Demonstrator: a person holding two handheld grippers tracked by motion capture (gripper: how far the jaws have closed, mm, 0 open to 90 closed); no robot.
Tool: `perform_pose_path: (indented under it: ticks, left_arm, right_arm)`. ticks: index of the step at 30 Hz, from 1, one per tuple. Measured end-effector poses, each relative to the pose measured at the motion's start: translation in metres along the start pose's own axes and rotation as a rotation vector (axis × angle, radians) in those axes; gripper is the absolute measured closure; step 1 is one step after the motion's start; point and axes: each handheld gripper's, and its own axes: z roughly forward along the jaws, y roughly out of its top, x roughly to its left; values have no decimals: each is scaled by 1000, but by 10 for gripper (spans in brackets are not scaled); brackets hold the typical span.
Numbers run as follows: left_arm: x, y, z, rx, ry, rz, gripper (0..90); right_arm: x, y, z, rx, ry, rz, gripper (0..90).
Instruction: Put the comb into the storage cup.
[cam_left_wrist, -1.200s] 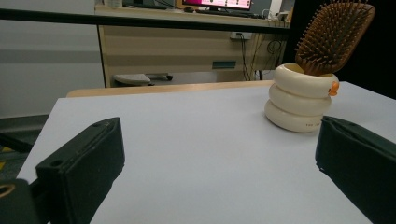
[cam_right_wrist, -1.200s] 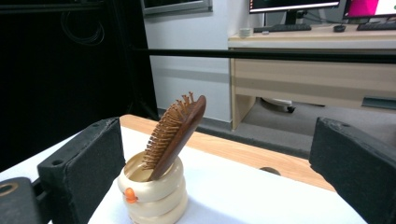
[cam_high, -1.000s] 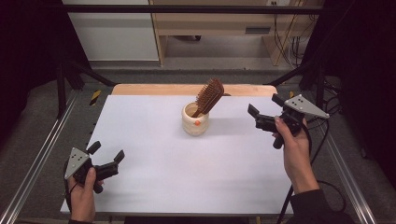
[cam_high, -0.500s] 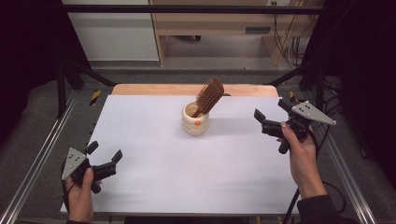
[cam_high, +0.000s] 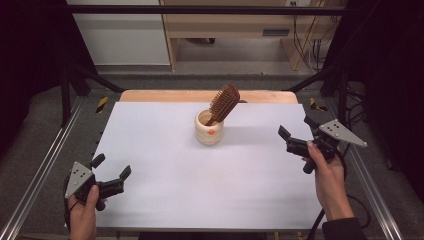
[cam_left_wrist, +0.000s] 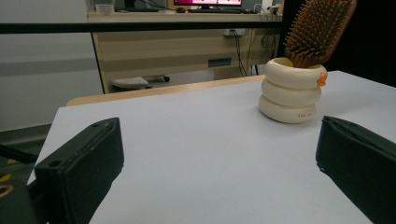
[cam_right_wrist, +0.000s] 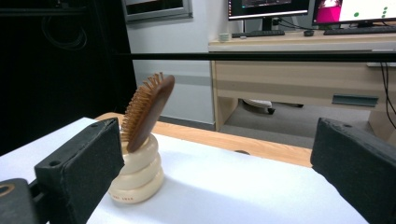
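Right hand-held gripper (cam_high: 298, 134) farther from hairbrush (cam_high: 224, 103)

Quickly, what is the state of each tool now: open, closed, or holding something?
Left tool: open, holding nothing.
Right tool: open, holding nothing.

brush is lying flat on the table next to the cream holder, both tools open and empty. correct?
Not quite. The brush is not flat on the table: it stands handle-down inside the cream holder, leaning to one side, as the high view and the right gripper view show. The rest holds: the left tool and the right tool are both open and empty.
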Motion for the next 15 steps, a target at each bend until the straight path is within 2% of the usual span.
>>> perform_pose_path:
  ticks: [5, 7, 15]
  left_arm:
    - [4, -1, -4, -7, 7, -22, 12]
    - [5, -2, -3, -10, -3, -36, 13]
    - [7, -3, -1, -6, -9, -33, 12]
  right_arm:
    - [-4, -9, -8, 7, -9, 9, 39]
    - [-5, -14, -11, 13, -11, 2, 37]
    - [-5, -27, -22, 12, -13, 10, 31]
